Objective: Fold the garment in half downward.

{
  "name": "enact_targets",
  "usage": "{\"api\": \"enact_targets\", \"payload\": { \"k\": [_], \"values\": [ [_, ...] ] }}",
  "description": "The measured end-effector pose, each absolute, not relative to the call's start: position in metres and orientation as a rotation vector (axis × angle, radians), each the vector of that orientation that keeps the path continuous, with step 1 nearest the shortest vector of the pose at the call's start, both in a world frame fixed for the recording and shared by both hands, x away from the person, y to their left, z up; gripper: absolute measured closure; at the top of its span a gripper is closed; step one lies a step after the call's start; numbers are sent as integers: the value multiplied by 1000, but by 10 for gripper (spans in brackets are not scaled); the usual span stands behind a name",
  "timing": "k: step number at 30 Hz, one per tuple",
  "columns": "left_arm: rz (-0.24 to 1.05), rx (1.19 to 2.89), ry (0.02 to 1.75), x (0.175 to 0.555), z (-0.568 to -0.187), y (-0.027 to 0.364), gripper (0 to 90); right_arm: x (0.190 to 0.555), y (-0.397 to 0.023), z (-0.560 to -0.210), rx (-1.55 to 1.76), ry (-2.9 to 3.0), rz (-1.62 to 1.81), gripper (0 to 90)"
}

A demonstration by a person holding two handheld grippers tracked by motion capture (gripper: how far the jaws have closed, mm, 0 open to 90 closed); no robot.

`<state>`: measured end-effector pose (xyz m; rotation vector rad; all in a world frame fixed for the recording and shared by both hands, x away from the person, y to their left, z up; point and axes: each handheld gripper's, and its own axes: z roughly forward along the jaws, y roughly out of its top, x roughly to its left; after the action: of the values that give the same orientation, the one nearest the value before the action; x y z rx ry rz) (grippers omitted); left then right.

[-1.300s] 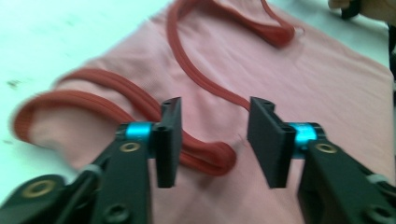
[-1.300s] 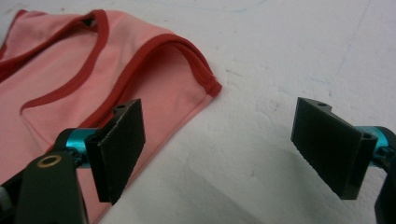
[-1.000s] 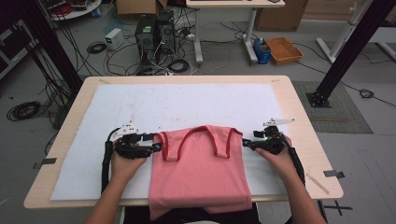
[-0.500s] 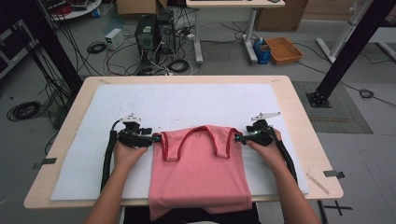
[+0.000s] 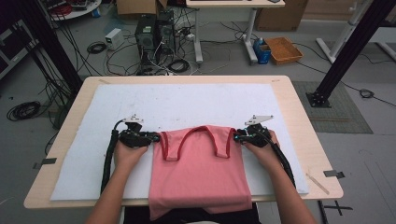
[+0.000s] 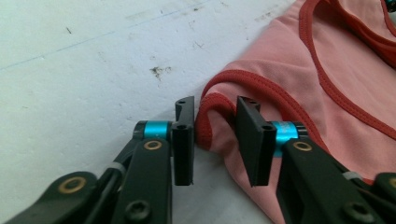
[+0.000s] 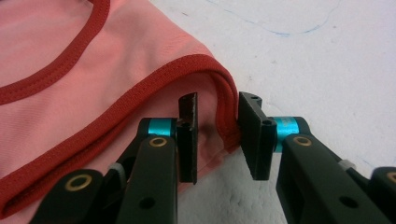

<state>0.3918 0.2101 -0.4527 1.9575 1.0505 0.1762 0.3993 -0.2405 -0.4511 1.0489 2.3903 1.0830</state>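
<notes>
A: Garment position?
B: Pink tank top [image 5: 201, 172] lies flat at lower centre, hem hanging over the table's [image 5: 299, 100] near edge, on the white mat [image 5: 187, 105].
A: Grippers?
B: 2 in frame. Left gripper [image 5: 154, 138] at the top's left armhole edge, right gripper [image 5: 237, 135] at its right. Jaws have just been closing.

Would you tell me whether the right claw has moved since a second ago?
Yes. The right claw slid left across the white mat onto the pink top's armhole edge, jaws closing around the hem.
</notes>
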Motion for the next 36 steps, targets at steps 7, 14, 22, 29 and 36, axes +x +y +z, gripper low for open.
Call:
{"api": "enact_targets", "payload": {
  "k": [7, 14, 22, 29, 36],
  "values": [
    [192, 1968, 1042, 390, -453, 209, 811, 398, -239, -451, 1028, 2401, 1083, 799],
    [215, 1965, 1029, 389, -451, 208, 838, 399, -240, -451, 1038, 2410, 1109, 834],
    [245, 1915, 1027, 391, -444, 216, 847, 400, -248, -441, 1055, 2323, 1141, 845],
    [257, 1924, 1009, 404, -439, 211, 850, 405, -251, -430, 1063, 2295, 1142, 847],
    [247, 1895, 1024, 421, -437, 208, 850, 420, -250, -419, 1084, 2290, 1107, 846]
  ]
}}
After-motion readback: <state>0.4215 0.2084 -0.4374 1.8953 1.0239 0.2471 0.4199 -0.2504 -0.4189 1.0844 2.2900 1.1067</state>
